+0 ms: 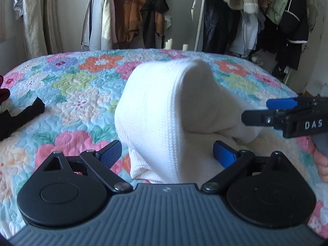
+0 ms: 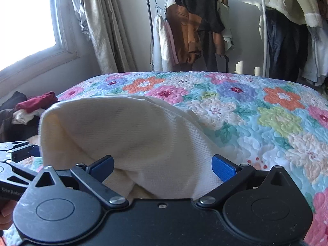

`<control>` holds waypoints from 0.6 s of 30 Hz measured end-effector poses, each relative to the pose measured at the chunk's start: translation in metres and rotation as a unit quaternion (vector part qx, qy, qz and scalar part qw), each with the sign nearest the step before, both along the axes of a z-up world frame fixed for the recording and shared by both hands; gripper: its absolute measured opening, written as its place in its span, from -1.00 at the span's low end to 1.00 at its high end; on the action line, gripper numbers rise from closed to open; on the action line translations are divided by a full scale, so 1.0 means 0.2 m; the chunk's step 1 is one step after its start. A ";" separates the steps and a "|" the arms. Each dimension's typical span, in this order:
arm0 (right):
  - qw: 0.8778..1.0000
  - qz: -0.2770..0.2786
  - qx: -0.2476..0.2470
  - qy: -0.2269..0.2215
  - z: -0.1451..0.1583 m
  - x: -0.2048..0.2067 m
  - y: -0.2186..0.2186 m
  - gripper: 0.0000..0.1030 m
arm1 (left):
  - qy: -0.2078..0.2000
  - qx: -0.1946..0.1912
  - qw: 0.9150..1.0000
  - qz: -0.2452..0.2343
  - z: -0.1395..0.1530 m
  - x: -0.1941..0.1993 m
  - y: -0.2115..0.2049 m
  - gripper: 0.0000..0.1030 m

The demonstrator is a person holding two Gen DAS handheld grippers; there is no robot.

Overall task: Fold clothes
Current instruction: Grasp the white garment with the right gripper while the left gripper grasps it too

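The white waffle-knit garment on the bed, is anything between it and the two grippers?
No. The white waffle-knit garment humps up directly between the open blue pads of the left gripper and of the right gripper. Nothing else lies between them on the floral quilt.

Blown-out window (image 2: 24,20) daylight; fisheye-bent edges, soft focus.

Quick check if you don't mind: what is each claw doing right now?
Left claw: open, fingers apart either side of the white knit garment, not clamping it.
Right claw: open as well, the same garment bunched between its fingers.
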State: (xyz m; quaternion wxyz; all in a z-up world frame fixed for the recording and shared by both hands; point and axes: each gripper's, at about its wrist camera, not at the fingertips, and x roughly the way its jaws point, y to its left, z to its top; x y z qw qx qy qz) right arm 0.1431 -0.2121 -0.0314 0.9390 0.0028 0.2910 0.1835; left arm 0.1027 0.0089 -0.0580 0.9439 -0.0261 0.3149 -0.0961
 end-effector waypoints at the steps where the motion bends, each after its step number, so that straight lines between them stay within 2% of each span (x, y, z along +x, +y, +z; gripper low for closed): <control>1: 1.000 -0.005 -0.011 -0.004 -0.03 0.03 0.00 1.00 | 0.008 -0.020 1.000 0.000 -0.04 0.03 0.02 0.88; 2: 1.000 -0.011 -0.020 -0.007 -0.06 0.07 0.00 1.00 | 0.016 -0.042 0.999 0.001 -0.07 0.06 0.05 0.88; 4: 1.000 -0.023 -0.005 0.004 -0.11 0.13 -0.02 1.00 | 0.042 -0.101 0.994 0.012 -0.12 0.11 0.10 0.91; 7: 0.997 -0.034 0.053 0.052 -0.18 0.24 -0.07 1.00 | 0.085 -0.149 0.985 0.019 -0.17 0.17 0.16 0.89; 9: 0.990 -0.038 0.101 0.093 -0.24 0.31 -0.11 1.00 | 0.101 -0.170 0.980 0.015 -0.18 0.20 0.18 0.77; 11: 0.980 -0.040 0.146 0.127 -0.30 0.36 -0.14 1.00 | 0.108 -0.171 0.979 -0.001 -0.18 0.24 0.17 0.62; 14: 0.969 -0.040 0.188 0.157 -0.37 0.42 -0.16 1.00 | 0.117 -0.142 0.983 -0.024 -0.20 0.30 0.12 0.61; 16: 0.966 -0.043 0.188 0.171 -0.42 0.45 -0.12 1.00 | 0.119 -0.112 0.986 -0.033 -0.23 0.32 0.07 0.92; 18: 0.970 -0.040 0.178 0.164 -0.40 0.44 -0.08 1.00 | 0.130 -0.124 0.983 -0.026 -0.26 0.33 0.08 1.00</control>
